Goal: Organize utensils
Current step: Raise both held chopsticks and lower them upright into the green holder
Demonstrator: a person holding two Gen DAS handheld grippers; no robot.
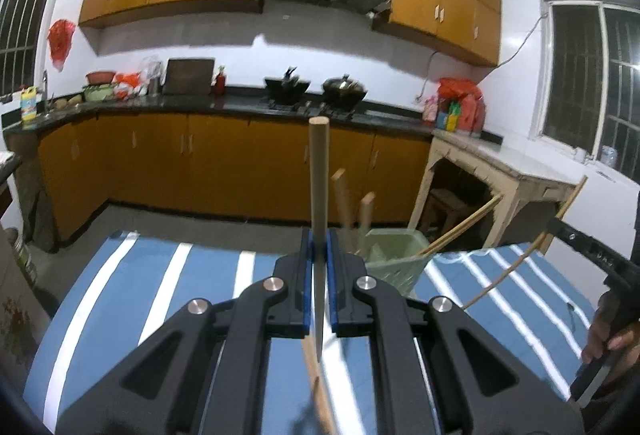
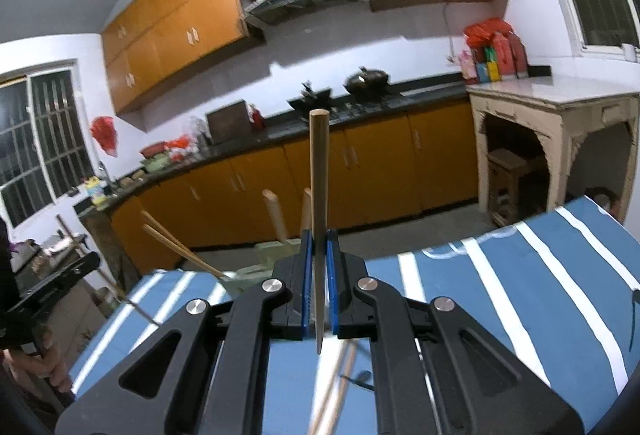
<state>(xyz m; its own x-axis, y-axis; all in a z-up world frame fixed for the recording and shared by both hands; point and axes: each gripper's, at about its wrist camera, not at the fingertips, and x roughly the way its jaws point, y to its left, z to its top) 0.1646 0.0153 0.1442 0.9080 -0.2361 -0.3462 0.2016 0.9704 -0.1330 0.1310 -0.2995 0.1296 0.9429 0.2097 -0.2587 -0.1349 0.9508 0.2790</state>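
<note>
The desk (image 1: 160,275), covered in a blue cloth with white stripes, fills the lower part of both wrist views, with orange kitchen cabinets (image 1: 224,159) beyond it.

On the desk stands a pale green utensil holder (image 1: 394,259), at about 1 o'clock from the left claw (image 1: 319,255) and at 11 o'clock from the right claw (image 2: 319,255), partly hidden behind that claw's fingers. Two wooden handles (image 1: 356,211) stick upright out of it, and a pair of chopsticks (image 1: 460,229) leans out over its rim, tilted toward 2 o'clock in the left view.

The left claw is clenched on a wooden-handled utensil (image 1: 319,175), held upright between the blue pads, its handle pointing to 12 o'clock.

The right claw likewise grips a second wooden-handled utensil (image 2: 319,175) upright between its blue pads.

A loose wooden stick (image 2: 336,387) lies on the cloth below the right claw, at 6 o'clock.
</note>
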